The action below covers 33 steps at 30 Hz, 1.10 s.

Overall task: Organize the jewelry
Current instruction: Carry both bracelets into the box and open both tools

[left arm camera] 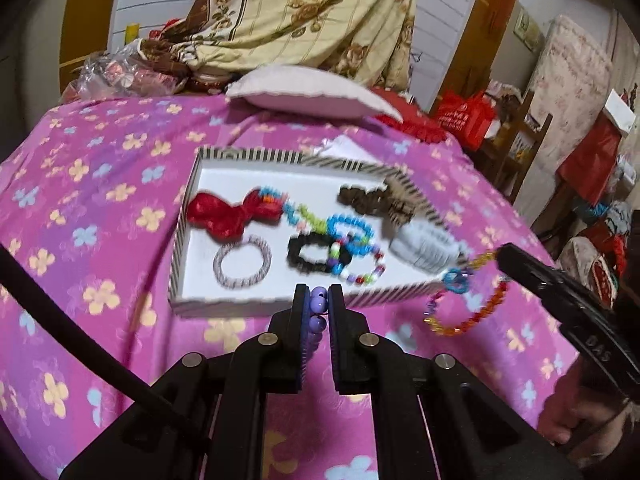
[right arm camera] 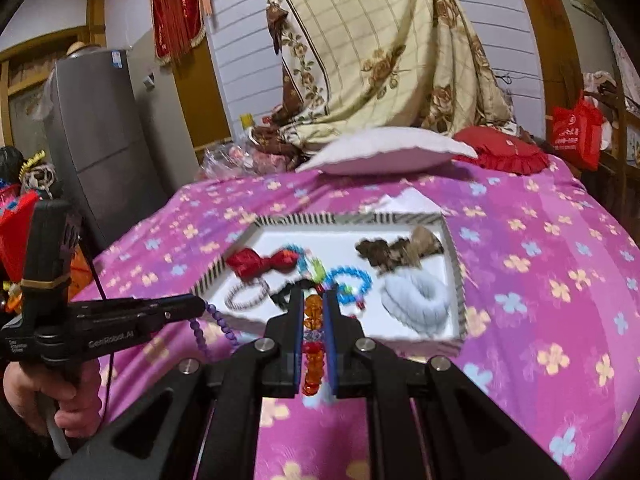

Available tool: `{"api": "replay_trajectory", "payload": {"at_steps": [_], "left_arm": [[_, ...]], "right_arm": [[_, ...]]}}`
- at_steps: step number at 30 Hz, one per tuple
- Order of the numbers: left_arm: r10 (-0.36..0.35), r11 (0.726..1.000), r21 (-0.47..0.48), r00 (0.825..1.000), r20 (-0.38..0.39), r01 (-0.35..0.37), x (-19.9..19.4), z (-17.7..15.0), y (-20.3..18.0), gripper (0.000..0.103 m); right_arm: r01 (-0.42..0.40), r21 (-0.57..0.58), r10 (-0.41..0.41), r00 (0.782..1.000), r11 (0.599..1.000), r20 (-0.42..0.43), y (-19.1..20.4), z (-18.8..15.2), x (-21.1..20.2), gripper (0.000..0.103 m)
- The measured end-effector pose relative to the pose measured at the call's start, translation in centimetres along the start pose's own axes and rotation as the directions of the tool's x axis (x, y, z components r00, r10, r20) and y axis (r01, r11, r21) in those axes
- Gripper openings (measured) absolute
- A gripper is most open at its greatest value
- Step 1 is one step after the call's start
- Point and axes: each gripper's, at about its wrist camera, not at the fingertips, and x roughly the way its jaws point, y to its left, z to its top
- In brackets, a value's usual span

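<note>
In tray (left arm camera: 182, 240): 2 bows, 1 striped ring (left arm camera: 243, 261)

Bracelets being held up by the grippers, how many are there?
2. A purple bracelet is pinched in the left gripper, and an orange bracelet hangs from the right gripper. More beaded pieces lie in the tray.

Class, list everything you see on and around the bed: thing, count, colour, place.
tray: 1, striped rim, on bedspread
bow: 1, red, tray's left
ring: 1, grey-white, tray's front
scrunchie: 1, black, tray's middle
blue bracelet: 1, tray's middle
fluffy band: 1, pale blue, tray's right
pillow: 1, white, behind tray
bedspread: 1, pink, flowered
purple beads: 1 string, in left gripper
orange bracelet: 1, in right gripper
</note>
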Motion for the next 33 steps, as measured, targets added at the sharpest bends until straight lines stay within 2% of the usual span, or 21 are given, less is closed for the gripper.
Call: {"api": "replay_trajectory", "payload": {"at_steps": [6, 17, 21, 23, 25, 30, 33], "left_arm": [[0.028, 1.0, -0.007, 0.999, 0.035, -0.027, 0.7, 4.3, 0.2, 0.0], [0.086, 0.995, -0.053, 0.996, 0.014, -0.085, 8.3, 12.2, 2.8, 0.0], [0.072, 0.991, -0.117, 0.997, 0.032, -0.067, 10.2, 14.6, 4.1, 0.0], [0.086, 0.987, -0.136, 0.996, 0.01, -0.084, 11.7, 14.8, 5.0, 0.0], [0.13, 0.979, -0.153, 0.991, -0.032, -0.133, 13.2, 14.5, 6.3, 0.0], [0.213, 0.959, -0.174, 0.974, -0.081, -0.224, 14.4, 12.8, 8.8, 0.0], [0.24, 0.949, -0.181, 0.963, -0.124, -0.259, 15.1, 11.8, 9.7, 0.0]], "right_arm": [[0.002, -0.011, -0.002, 1.0, 1.0, 0.0, 0.2, 3.0, 2.7, 0.009], [0.006, 0.068, -0.002, 0.998, 0.998, -0.058, -2.5, 7.8, 12.9, 0.009], [0.013, 0.108, -0.004, 0.996, 0.994, -0.09, -3.7, 8.7, 16.5, 0.009], [0.023, 0.134, -0.007, 0.993, 0.991, -0.117, -4.2, 8.7, 18.6, 0.009], [-0.015, 0.175, 0.037, 0.992, 0.984, -0.123, -4.4, 8.7, 20.1, 0.009], [-0.053, 0.196, 0.075, 0.992, 0.979, -0.104, -4.1, 9.4, 21.4, 0.009], [-0.012, 0.246, 0.059, 0.981, 0.969, -0.185, -5.5, 8.4, 23.2, 0.009]]}}
